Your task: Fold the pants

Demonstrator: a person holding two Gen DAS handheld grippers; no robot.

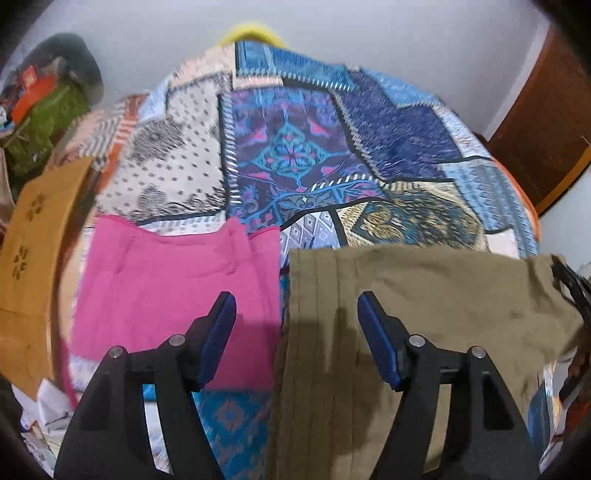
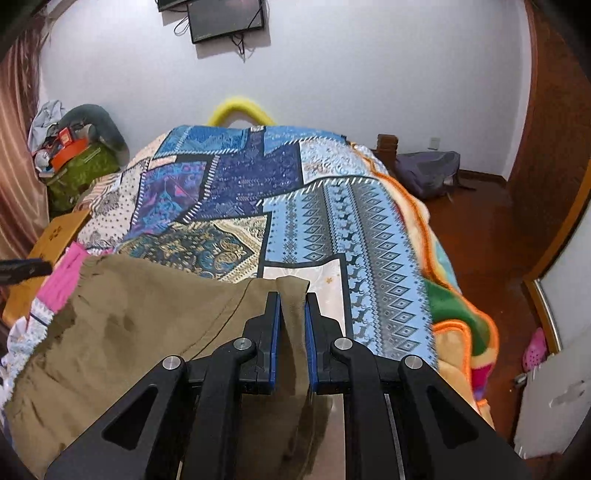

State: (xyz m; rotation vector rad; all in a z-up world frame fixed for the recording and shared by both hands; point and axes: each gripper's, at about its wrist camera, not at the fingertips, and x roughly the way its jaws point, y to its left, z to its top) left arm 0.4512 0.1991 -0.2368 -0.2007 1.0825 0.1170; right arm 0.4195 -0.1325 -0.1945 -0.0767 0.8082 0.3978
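Note:
Olive-brown pants (image 1: 424,314) lie on a patchwork bedspread (image 1: 295,147), next to a folded pink garment (image 1: 166,295) on their left. My left gripper (image 1: 295,306) is open and hovers over the gap between the pink garment and the pants' left edge, holding nothing. In the right wrist view my right gripper (image 2: 293,306) is shut on a bunched corner of the olive pants (image 2: 147,325), which spread to the left over the bedspread (image 2: 332,229). The pink garment (image 2: 62,277) shows at the far left there.
An orange-brown cardboard box (image 1: 33,258) stands left of the bed. A pile of bags and clutter (image 2: 77,155) sits by the far left wall. A grey backpack (image 2: 428,170) lies on the wooden floor to the right. A monitor (image 2: 225,18) hangs on the wall.

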